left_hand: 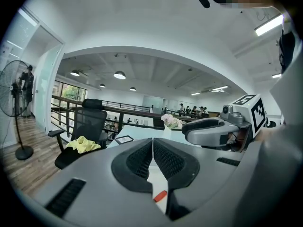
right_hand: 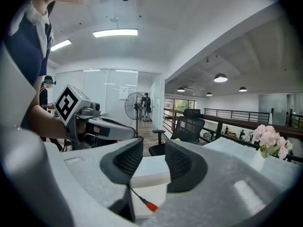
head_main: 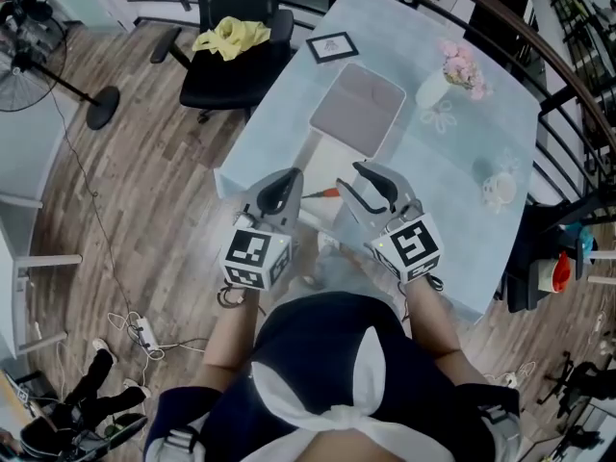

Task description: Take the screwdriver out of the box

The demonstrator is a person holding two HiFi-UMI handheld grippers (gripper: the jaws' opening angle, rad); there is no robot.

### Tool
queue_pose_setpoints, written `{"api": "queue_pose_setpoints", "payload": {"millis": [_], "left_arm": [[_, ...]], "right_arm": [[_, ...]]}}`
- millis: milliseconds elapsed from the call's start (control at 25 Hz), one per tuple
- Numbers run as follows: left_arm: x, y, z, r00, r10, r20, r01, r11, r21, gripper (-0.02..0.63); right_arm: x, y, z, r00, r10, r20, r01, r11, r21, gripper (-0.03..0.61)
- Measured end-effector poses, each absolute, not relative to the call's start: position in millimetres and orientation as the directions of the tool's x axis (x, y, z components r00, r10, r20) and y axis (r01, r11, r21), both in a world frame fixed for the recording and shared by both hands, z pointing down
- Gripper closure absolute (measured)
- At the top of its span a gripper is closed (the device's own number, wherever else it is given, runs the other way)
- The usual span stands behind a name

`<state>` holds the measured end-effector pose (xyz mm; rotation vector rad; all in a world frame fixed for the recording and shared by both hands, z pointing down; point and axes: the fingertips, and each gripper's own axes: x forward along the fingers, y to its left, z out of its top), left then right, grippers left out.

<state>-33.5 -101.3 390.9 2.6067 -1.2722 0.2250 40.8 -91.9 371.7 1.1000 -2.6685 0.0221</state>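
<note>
Hovering mid-frame, the left gripper (head_main: 287, 175) is closed and empty, the right gripper (head_main: 352, 177) open, the screwdriver (head_main: 326, 192) between them.

The table (head_main: 481, 114) is wearing smooth, matt pale-blue cloth; the floor (head_main: 144, 210) is showing wood-grain planks. The box (right_hand: 147, 173) is looking matt and smooth.

In the lower middle of the head view, the left forearm (head_main: 229, 340) and the right forearm (head_main: 431, 318) reach up side by side. The left gripper (head_main: 286, 183) points toward the top of the frame, its jaws closed together with nothing between them. Just beside it, the right gripper (head_main: 353, 183) angles up and left. Its jaws stand apart and its pads press on nothing.
</note>
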Motion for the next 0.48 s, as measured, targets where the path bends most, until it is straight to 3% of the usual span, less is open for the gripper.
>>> {"api": "queue_pose_setpoints", "payload": {"millis": [480], "left_arm": [[-30,-127,402,0.599,-0.758,0.259,-0.800,-0.575,0.169,0.592]], "right_arm": [[43,-114,396,-0.717,-0.617,0.324,-0.627,0.774,0.085,0.433]]}}
